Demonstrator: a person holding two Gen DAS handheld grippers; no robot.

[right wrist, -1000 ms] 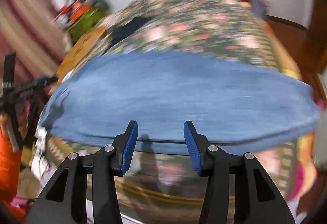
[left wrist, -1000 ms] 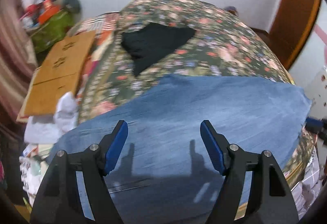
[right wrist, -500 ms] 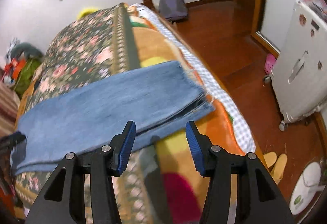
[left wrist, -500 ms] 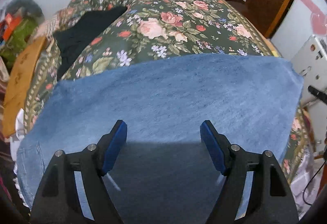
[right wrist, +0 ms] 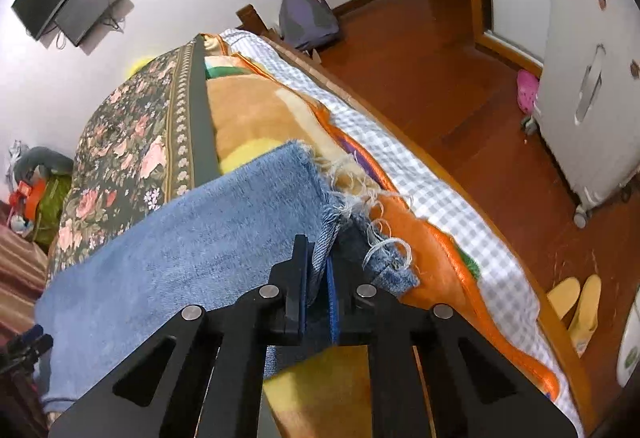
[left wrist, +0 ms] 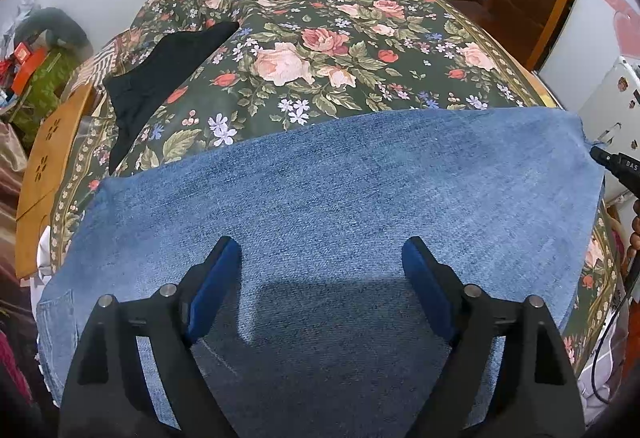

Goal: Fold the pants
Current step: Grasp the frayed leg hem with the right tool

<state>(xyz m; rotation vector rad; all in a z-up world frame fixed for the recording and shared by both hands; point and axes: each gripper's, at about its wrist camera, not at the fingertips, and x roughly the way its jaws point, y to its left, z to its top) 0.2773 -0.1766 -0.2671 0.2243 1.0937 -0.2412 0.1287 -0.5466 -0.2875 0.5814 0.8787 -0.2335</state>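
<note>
Blue denim pants (left wrist: 340, 198) lie folded lengthwise across the near part of a floral bed cover (left wrist: 320, 38). My left gripper (left wrist: 320, 270) is open, hovering over the middle of the pants with nothing between its fingers. In the right wrist view, my right gripper (right wrist: 318, 270) is shut on the frayed hem end of the pants (right wrist: 200, 238) at the bed's right side. The right gripper's tip also shows at the far right of the left wrist view (left wrist: 612, 162).
A black garment (left wrist: 160, 66) lies on the bed's far left. A wooden board (left wrist: 44, 158) and clutter stand left of the bed. A white appliance (right wrist: 588, 58), slippers (right wrist: 576, 302) and a backpack (right wrist: 308, 14) are on the wood floor on the right.
My right gripper moved in to the pants' hem end and closed on it; it was open before. My left gripper stayed open over the pants, shifting only slightly.
</note>
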